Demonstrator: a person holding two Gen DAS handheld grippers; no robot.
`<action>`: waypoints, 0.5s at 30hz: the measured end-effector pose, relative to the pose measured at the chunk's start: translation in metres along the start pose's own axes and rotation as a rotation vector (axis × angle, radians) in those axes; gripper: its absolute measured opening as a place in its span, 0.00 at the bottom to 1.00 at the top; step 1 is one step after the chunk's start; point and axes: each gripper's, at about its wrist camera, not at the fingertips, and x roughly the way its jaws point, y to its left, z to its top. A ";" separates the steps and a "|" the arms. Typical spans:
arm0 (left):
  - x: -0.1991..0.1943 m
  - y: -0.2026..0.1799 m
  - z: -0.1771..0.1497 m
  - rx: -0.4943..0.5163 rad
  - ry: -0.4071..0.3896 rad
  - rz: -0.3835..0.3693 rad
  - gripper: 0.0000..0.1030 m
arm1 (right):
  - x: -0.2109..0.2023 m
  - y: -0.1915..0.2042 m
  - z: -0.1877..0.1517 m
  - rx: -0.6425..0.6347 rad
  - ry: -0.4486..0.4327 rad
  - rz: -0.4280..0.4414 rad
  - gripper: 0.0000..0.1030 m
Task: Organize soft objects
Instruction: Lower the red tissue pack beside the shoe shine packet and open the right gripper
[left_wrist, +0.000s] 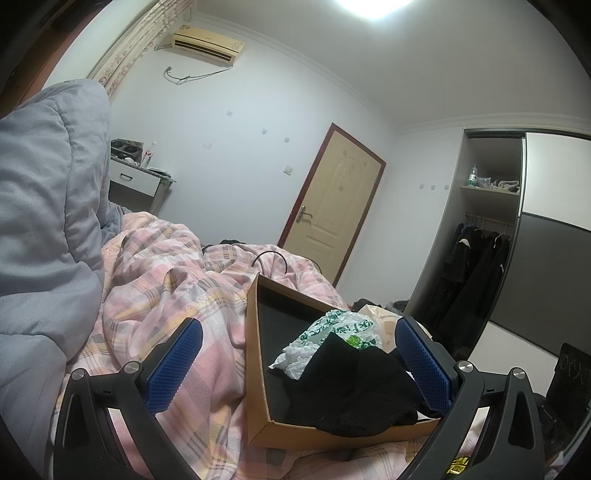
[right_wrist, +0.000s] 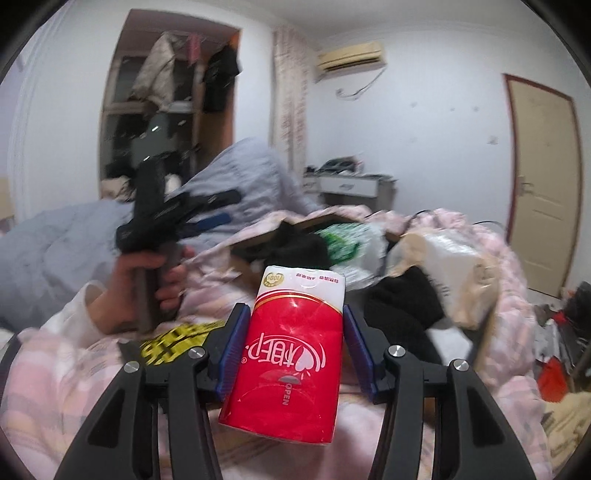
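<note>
My right gripper (right_wrist: 295, 332) is shut on a red and white tissue pack (right_wrist: 291, 365), which stands upright between the blue pads above the pink plaid bed cover (right_wrist: 74, 369). Beyond it lies a cardboard box (right_wrist: 258, 269) holding a black cloth (right_wrist: 295, 247) and a green-printed white plastic bag (right_wrist: 351, 240). In the left wrist view my left gripper (left_wrist: 299, 362) is open and empty, just in front of the same box (left_wrist: 258, 369), with the black cloth (left_wrist: 351, 391) draped over its near edge and the bag (left_wrist: 332, 332) behind. A hand (right_wrist: 147, 280) holds that left gripper (right_wrist: 225, 208).
A grey quilt (left_wrist: 44, 221) is heaped on the left of the bed. Another black cloth (right_wrist: 402, 306) and a beige wrapped package (right_wrist: 450, 273) lie right of the box. Clutter (right_wrist: 554, 350) covers the floor at right. A door (left_wrist: 332, 206) and an open wardrobe (left_wrist: 480, 258) stand beyond.
</note>
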 end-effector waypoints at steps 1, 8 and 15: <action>0.000 0.000 0.000 0.000 0.000 0.000 1.00 | 0.005 0.004 0.000 -0.021 0.024 0.002 0.47; 0.000 0.000 0.000 0.000 -0.001 0.000 1.00 | 0.018 0.016 -0.004 -0.097 0.110 -0.024 0.47; 0.000 0.000 0.000 0.000 0.000 0.000 1.00 | 0.013 0.015 -0.005 -0.096 0.094 -0.018 0.47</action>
